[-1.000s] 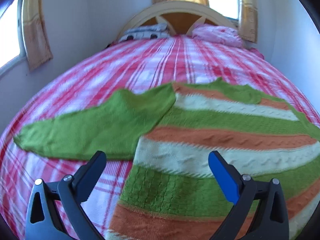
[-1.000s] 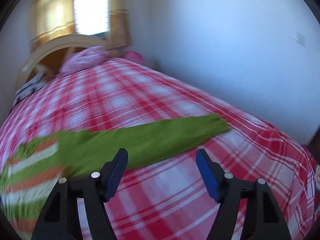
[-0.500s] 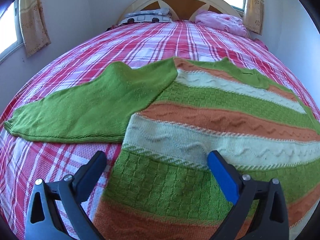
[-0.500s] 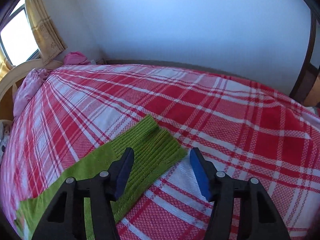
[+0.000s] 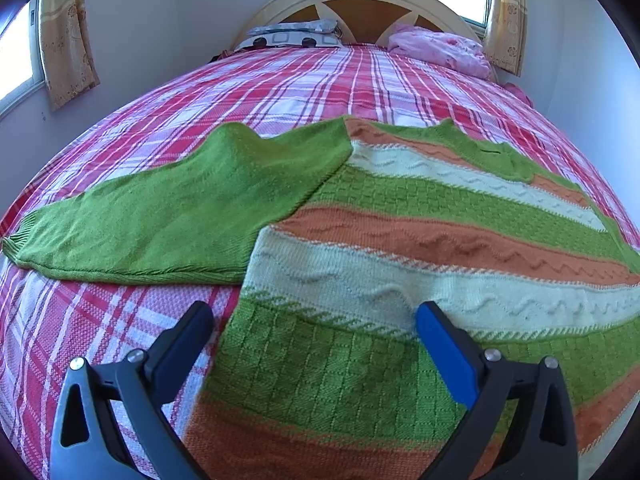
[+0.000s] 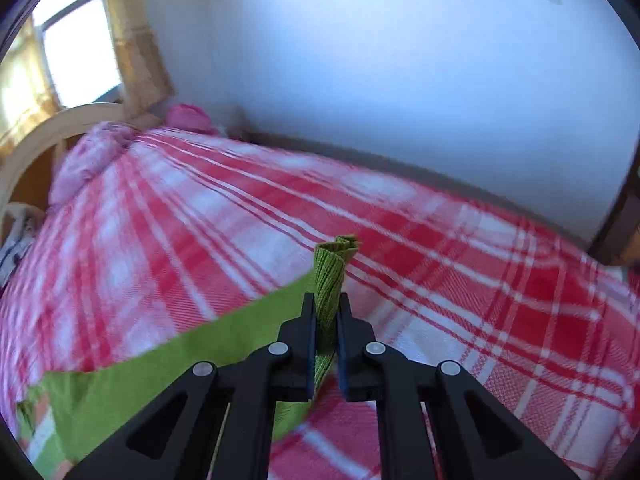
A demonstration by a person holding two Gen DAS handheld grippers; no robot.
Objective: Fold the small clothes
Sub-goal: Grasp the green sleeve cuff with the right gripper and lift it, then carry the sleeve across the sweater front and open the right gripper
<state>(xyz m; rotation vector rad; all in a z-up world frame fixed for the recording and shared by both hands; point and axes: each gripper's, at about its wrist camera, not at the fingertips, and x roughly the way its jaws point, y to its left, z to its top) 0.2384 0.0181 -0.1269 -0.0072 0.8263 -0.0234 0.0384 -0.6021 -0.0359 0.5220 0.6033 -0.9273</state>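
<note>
Centrally at the bottom of its frame, the right gripper (image 6: 325,312) pinches the sweater's ribbed green cuff (image 6: 330,276). Meanwhile the left gripper (image 5: 312,324) hovers wide open over the striped sweater (image 5: 420,248), spread across the plaid bed (image 5: 320,80).

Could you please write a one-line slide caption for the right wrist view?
Right gripper shut on the green sleeve cuff of the striped sweater, raised over the red plaid bedspread.
</note>
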